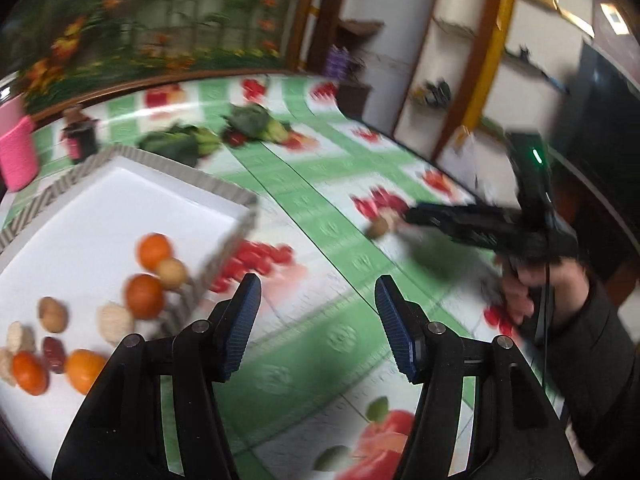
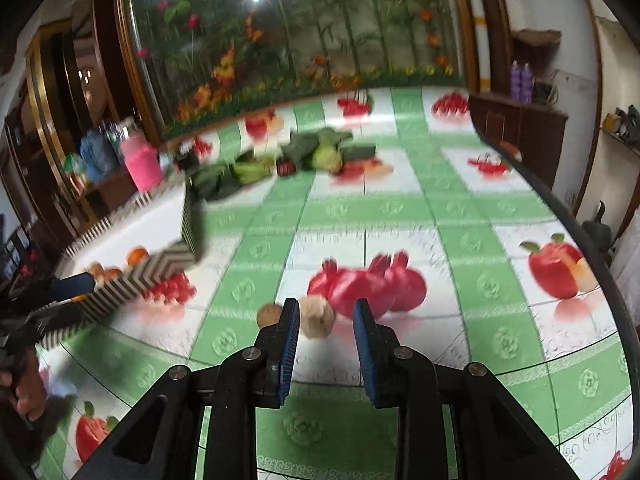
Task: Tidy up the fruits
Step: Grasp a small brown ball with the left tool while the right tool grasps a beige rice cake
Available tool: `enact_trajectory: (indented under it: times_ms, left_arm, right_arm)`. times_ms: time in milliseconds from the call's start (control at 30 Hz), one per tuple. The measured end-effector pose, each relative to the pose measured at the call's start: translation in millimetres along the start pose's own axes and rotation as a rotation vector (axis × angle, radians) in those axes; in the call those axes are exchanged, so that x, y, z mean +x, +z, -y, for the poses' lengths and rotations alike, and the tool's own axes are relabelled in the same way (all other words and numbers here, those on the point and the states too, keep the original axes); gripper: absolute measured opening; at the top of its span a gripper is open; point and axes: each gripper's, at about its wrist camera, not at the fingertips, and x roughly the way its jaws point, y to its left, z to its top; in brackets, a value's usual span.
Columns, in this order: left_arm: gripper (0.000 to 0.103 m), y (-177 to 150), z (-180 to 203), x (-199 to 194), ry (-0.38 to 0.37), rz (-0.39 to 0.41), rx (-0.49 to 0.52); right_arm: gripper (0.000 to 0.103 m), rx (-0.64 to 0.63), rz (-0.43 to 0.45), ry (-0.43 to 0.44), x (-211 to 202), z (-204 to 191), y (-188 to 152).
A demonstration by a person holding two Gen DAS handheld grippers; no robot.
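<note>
Tray (image 1: 120,200), zigzag-rimmed, left of frame; holds oranges (image 1: 144,295) and pale nuts.
Left gripper (image 1: 318,312): jaws wide, nothing between them, over bare tablecloth (image 1: 304,216).
Right gripper (image 2: 326,338): narrow gap, holding nothing.
Walnut (image 2: 316,317): lower centre, just ahead of the pads, toward the left one; smaller brown nut (image 2: 269,315) outside it.
Risk: the narrow jaws could knock the round walnut rolling.

Table middle (image 2: 400,216): bare, passable.
Left: tray wall (image 2: 132,284) blocks.
Far: vegetables (image 2: 316,148).
Near: two nuts (image 2: 316,316).
</note>
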Motion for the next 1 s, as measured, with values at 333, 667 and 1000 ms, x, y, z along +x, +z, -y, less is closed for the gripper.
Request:
enact_trajectory:
  times_ms: [333,667,1000]
  left_arm:
    - [0.059,-12,24,26,0.030,-0.088,0.079]
    - [0.059,5,30,41,-0.012,-0.053,0.068]
    - [0.059,46,58,114,0.004,-0.146,0.095]
  right_arm:
    - [0.027,-0.146,-0.120,-0.072,30,-27,-1]
    - [0.027,-0.086,-0.072,-0.046,25,-13,7]
    - [0.027,0.155,0.059,-0.041,-2,30,9]
